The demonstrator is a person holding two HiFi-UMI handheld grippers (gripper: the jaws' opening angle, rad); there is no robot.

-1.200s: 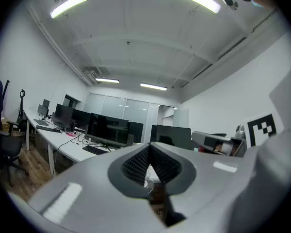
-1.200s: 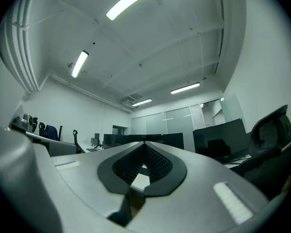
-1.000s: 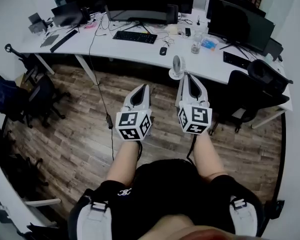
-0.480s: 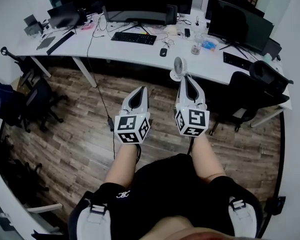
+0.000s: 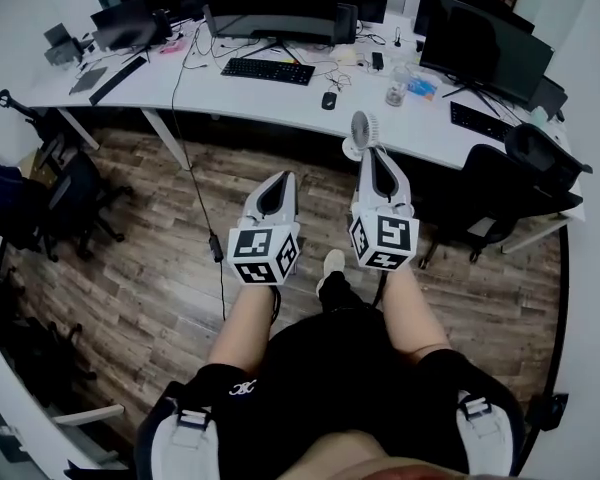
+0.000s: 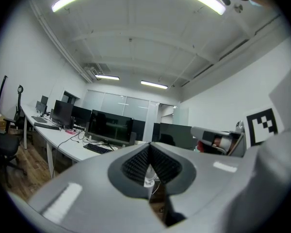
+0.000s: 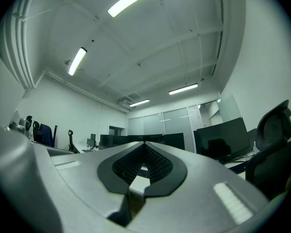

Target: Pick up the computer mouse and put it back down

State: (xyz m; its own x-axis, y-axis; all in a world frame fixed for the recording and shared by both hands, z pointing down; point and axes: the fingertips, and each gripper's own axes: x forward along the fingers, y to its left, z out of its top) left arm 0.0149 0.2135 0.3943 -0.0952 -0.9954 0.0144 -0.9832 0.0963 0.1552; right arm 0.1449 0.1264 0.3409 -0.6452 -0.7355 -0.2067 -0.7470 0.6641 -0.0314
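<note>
Black computer mouse (image 5: 327,100) far off on white surface (image 5: 230,93), right of keyboard (image 5: 270,71). Probably light, hard, slick; calls for pinching across its sides. Left gripper (image 5: 284,177), right gripper (image 5: 372,153) both pressed together, empty.

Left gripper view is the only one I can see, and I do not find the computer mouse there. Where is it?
Observer: In the head view the computer mouse lies on the white desk, right of the keyboard.
Operator: Is a gripper near it?
Observer: No. The left gripper and the right gripper both hang over the wooden floor, short of the desk.
Operator: Does the right gripper hold something?
Observer: No. In the right gripper view its jaws are together, nothing between them.
</note>
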